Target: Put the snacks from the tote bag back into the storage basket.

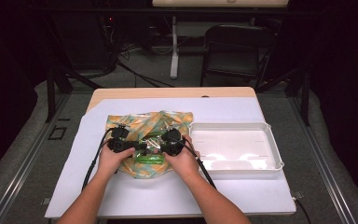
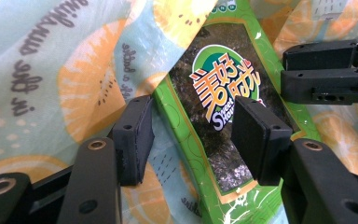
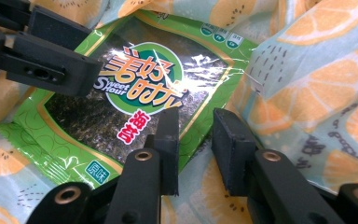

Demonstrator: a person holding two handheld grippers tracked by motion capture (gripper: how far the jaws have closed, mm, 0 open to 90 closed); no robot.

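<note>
While lying flat, green seaweed packet [image 3: 135, 93], glossy, unopened

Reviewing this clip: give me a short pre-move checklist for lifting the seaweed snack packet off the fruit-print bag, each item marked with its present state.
1. Seaweed snack packet exposed on the fruit-print bag: ok.
2. Left hand-held gripper jaws open, astride the packet's edge: ok.
3. Right hand-held gripper jaws apart at the packet's edge, not pressing it: ok.
4. Bag fabric kept out from between the jaws: cannot tell.
5. White tray beside the bag, free to receive: ok.
</note>
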